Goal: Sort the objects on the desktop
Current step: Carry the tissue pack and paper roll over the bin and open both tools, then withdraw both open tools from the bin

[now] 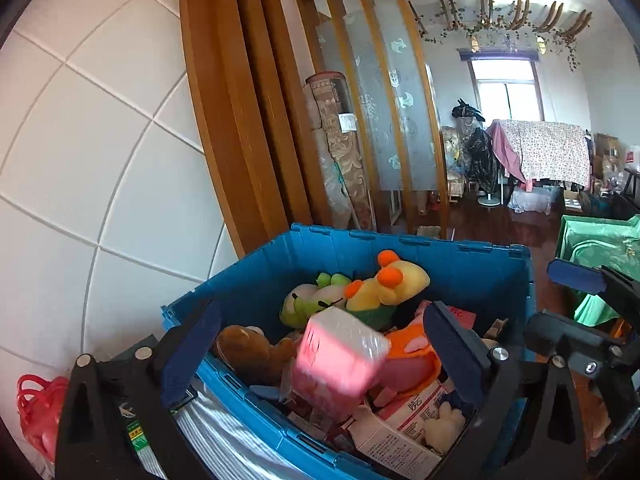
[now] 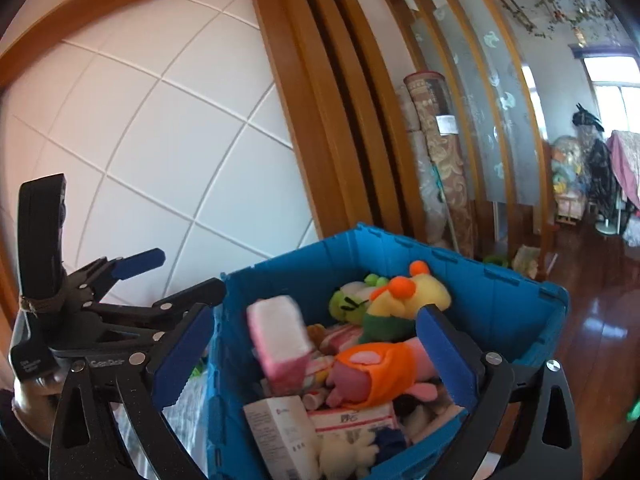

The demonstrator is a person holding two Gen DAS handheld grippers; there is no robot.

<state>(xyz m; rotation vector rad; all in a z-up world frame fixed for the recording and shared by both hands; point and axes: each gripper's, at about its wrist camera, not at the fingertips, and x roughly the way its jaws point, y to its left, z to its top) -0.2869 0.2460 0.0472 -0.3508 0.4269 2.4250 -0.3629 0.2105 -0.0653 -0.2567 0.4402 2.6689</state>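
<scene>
A blue plastic crate (image 1: 460, 268) (image 2: 500, 300) holds plush toys, cartons and packets. A pink-and-white tissue pack (image 1: 340, 356) (image 2: 280, 344) is blurred above the crate's contents, between my left gripper's fingers but touching neither. My left gripper (image 1: 324, 356) is open over the crate's near left corner; it also shows in the right wrist view (image 2: 176, 276). My right gripper (image 2: 316, 356) is open and empty over the crate; it also shows in the left wrist view (image 1: 560, 304). A yellow plush (image 1: 388, 284) and an orange-pink plush (image 2: 380, 368) lie inside.
A white tiled wall (image 1: 80, 160) and wooden door frame (image 1: 240, 120) stand behind the crate. Rolled carpets (image 1: 336, 152) lean by a frosted screen. A red bag (image 1: 36, 408) is at lower left. A green box (image 1: 600, 248) is at the right.
</scene>
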